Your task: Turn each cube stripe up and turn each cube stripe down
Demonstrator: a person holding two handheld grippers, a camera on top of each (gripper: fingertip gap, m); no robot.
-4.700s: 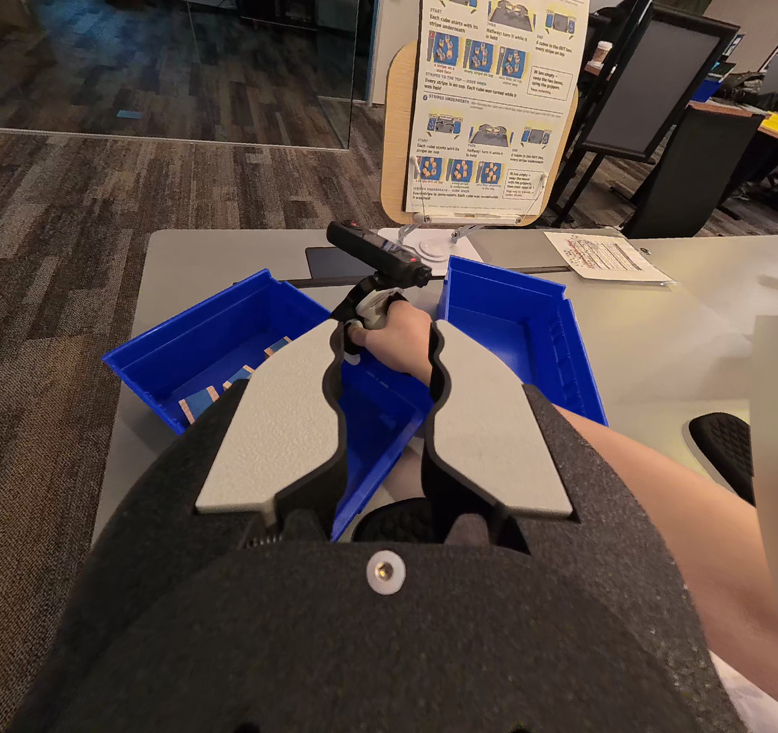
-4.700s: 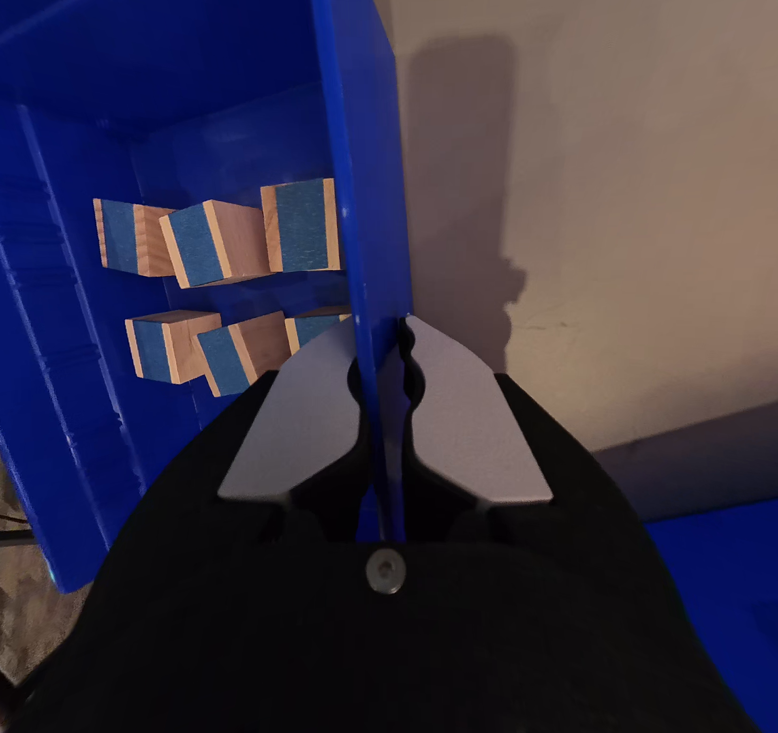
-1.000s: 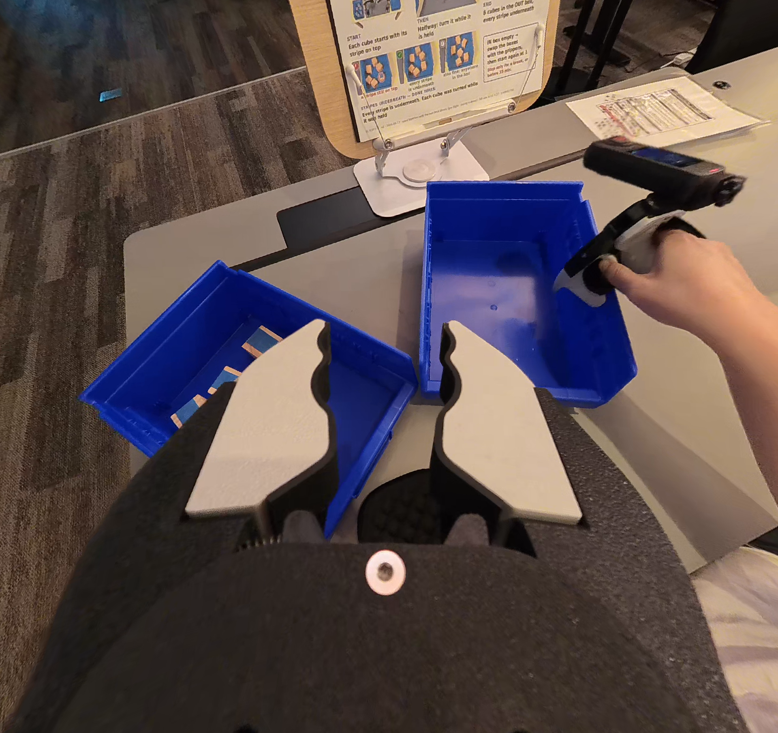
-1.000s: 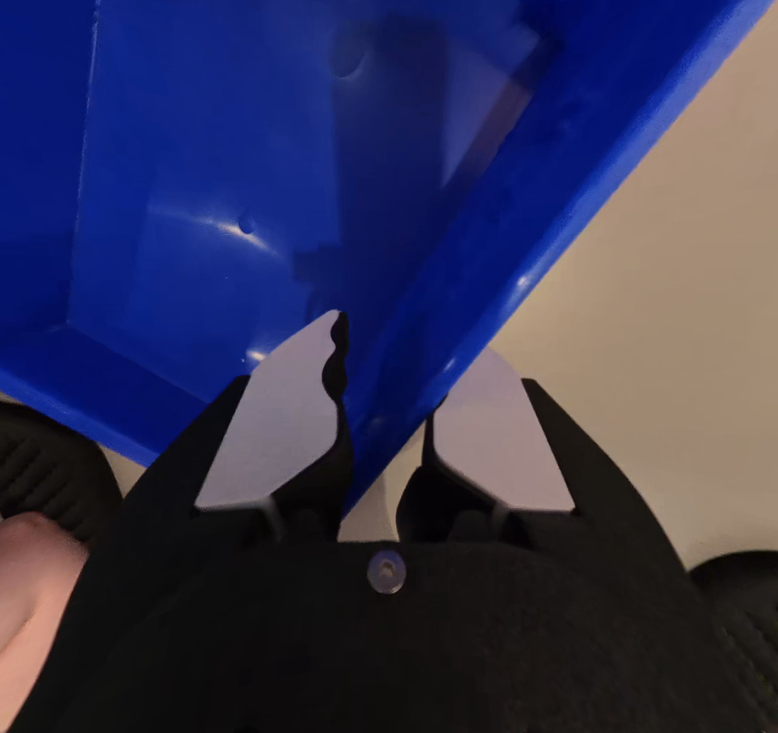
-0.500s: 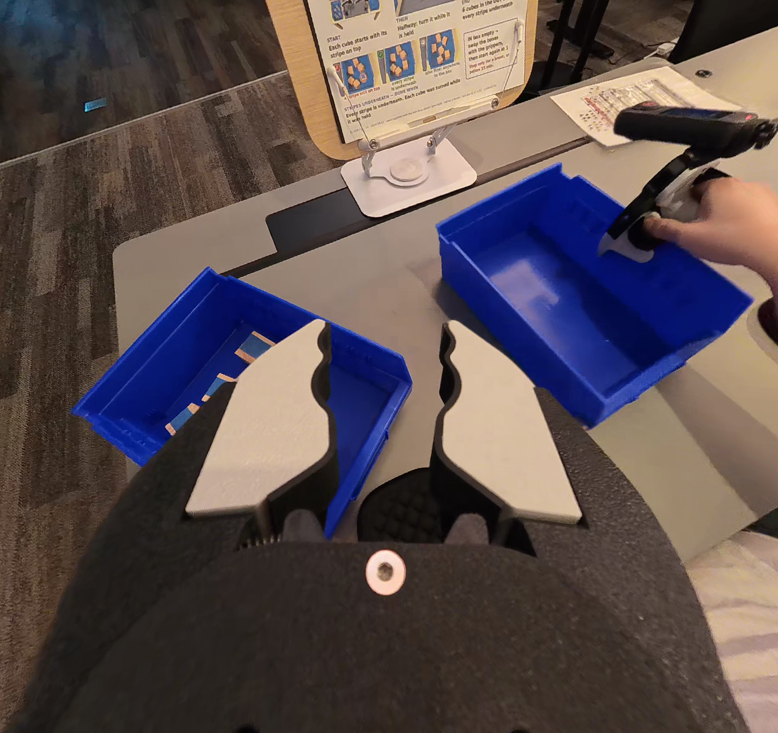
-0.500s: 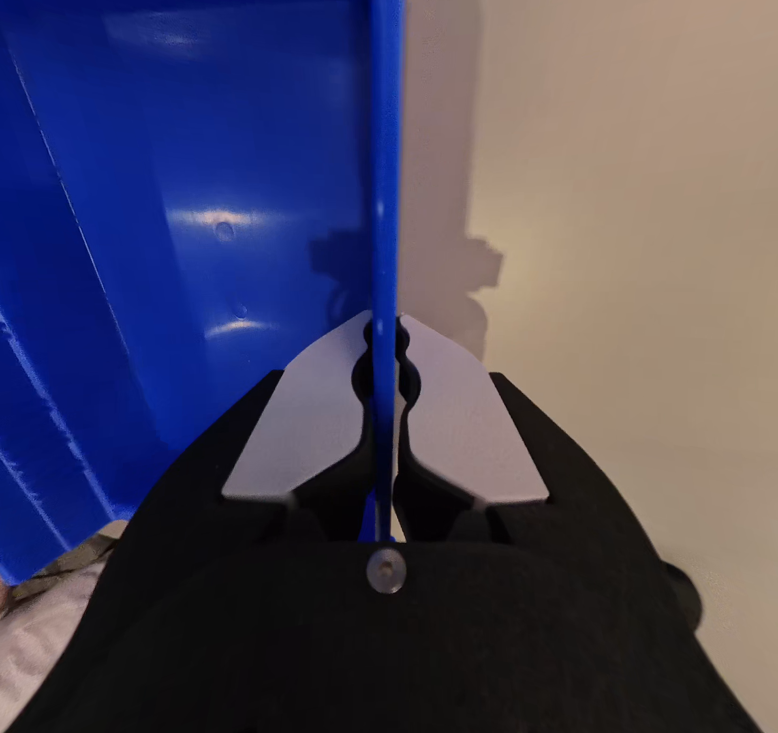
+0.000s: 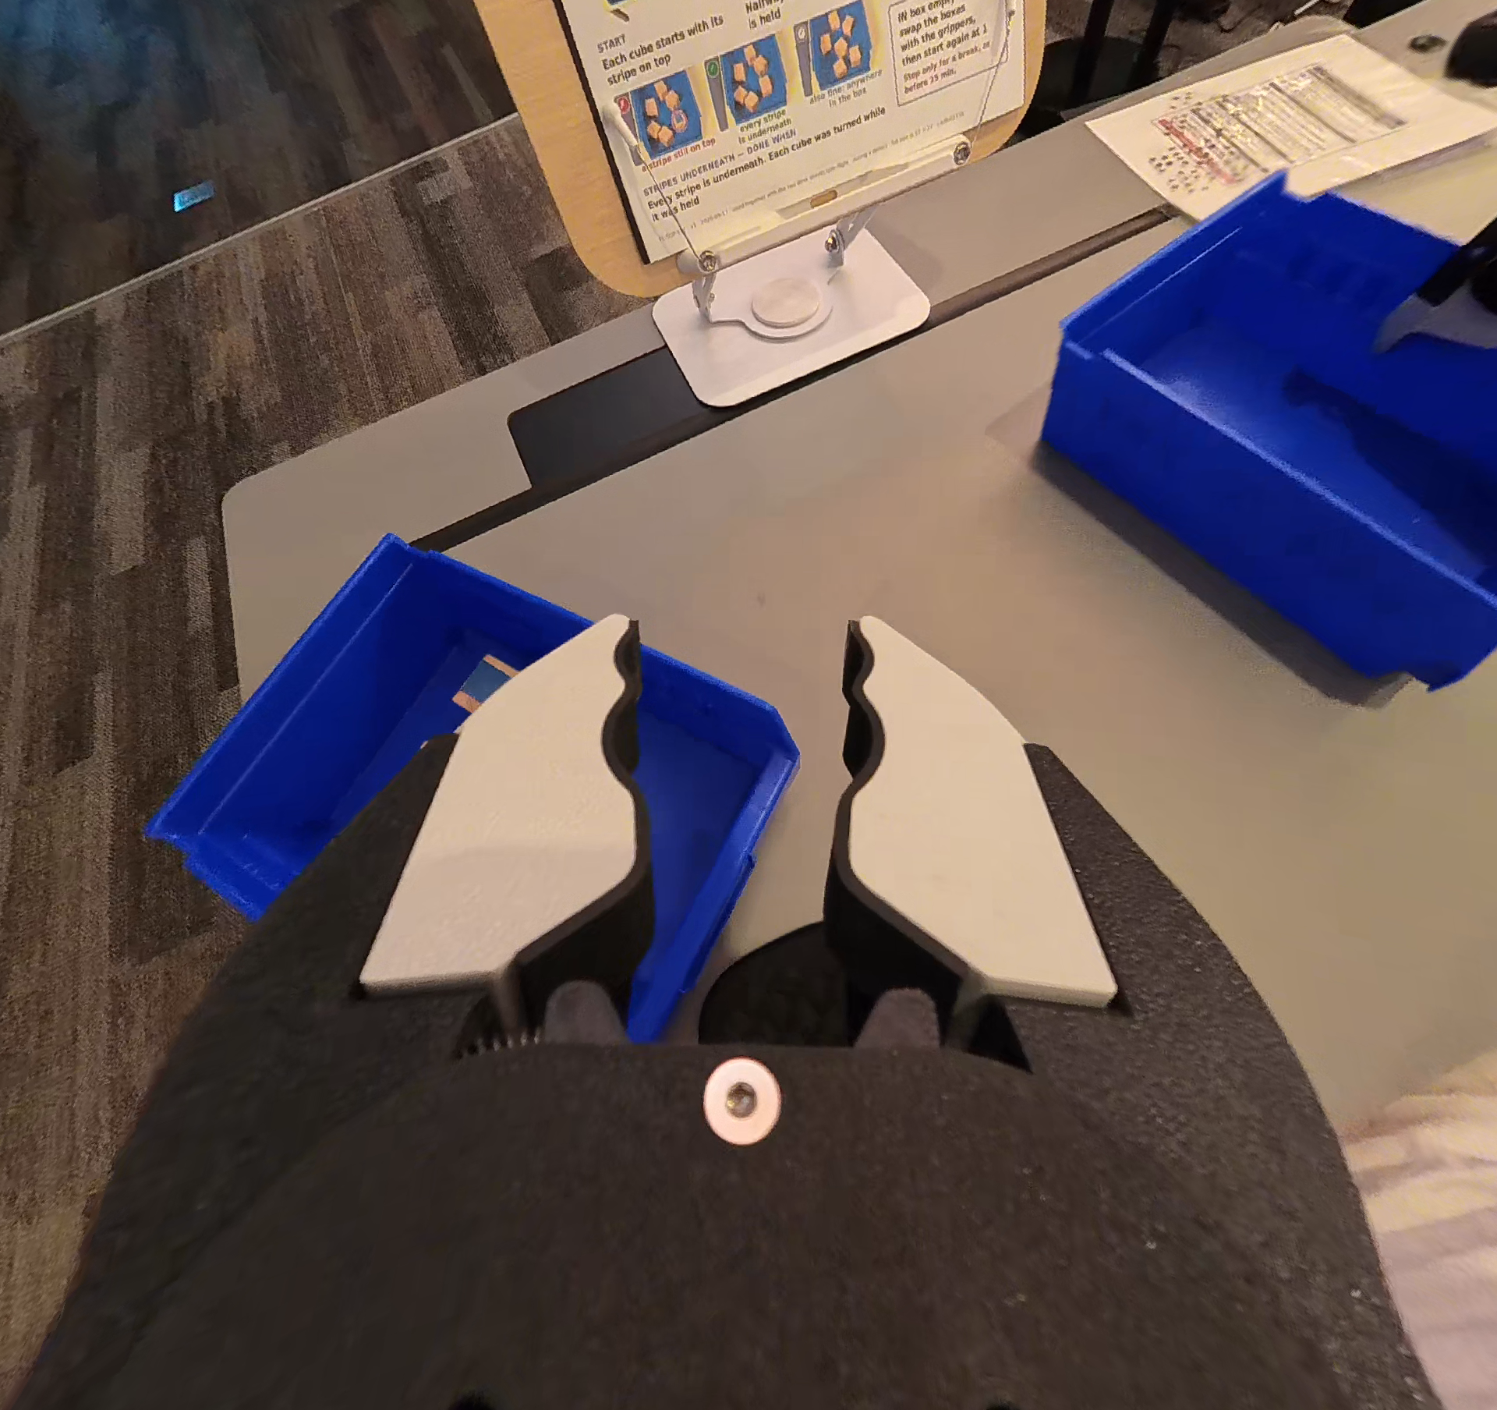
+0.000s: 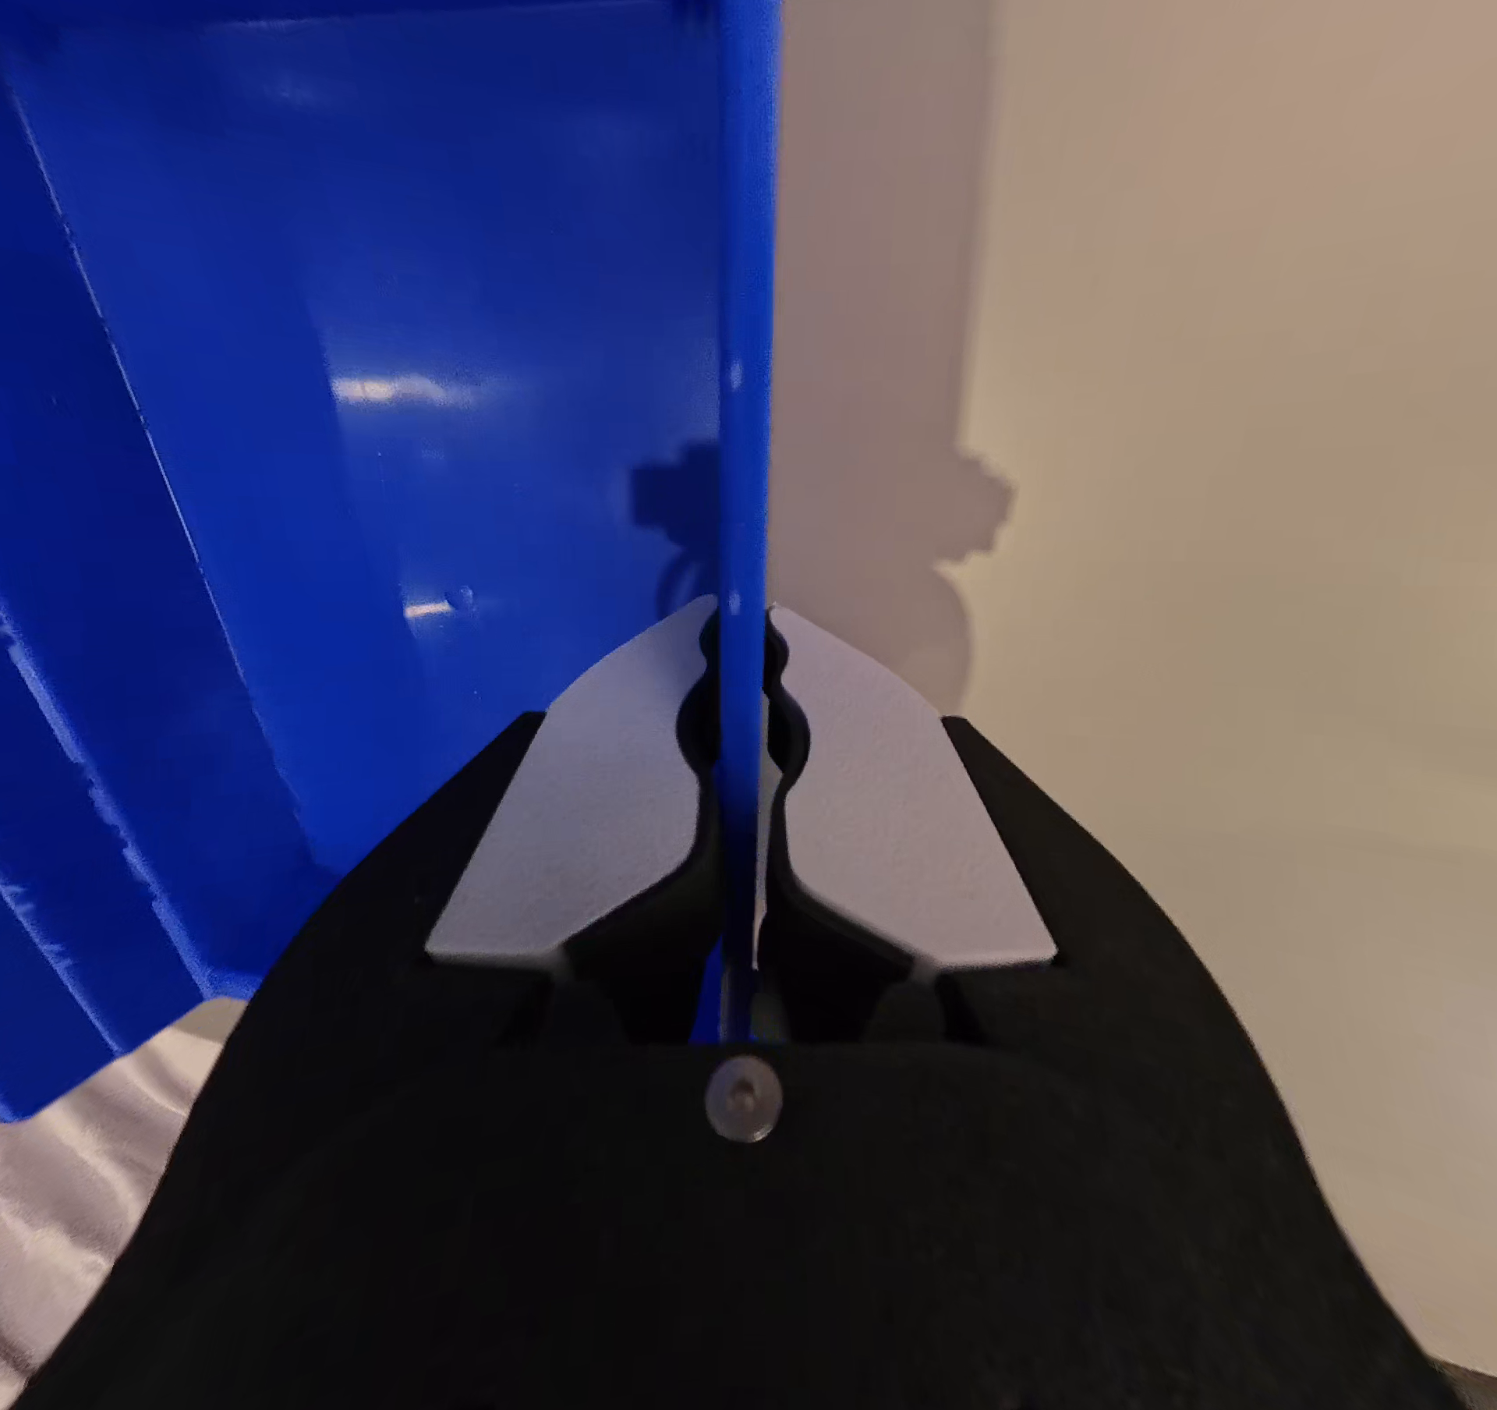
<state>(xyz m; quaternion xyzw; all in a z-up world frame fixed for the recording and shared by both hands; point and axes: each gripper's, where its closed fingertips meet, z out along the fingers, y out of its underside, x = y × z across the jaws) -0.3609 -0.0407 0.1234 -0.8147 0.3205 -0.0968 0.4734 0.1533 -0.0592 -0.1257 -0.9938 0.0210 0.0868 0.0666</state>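
My left gripper (image 7: 739, 630) is open and empty, held above the near right corner of a blue bin (image 7: 324, 711) at the table's left. A wooden cube with a blue stripe (image 7: 484, 681) peeks out inside that bin; the rest of its contents are hidden behind my left finger. My right gripper (image 8: 741, 613) is shut on the thin side wall (image 8: 749, 318) of an empty blue bin, with one finger inside and one outside. That empty bin (image 7: 1264, 464) lies at the right in the left wrist view, with the right gripper's fingertip (image 7: 1413, 318) at its far wall.
An instruction board on a white stand (image 7: 790, 310) stands at the table's back. A printed sheet (image 7: 1280, 123) lies at the back right. The grey table (image 7: 931, 545) shows bare between the two bins. The floor drops off at the left.
The empty bin has slid farther right and away from the left bin, with my right gripper still clamped on its wall. My left gripper has moved lower and closer to the left bin.
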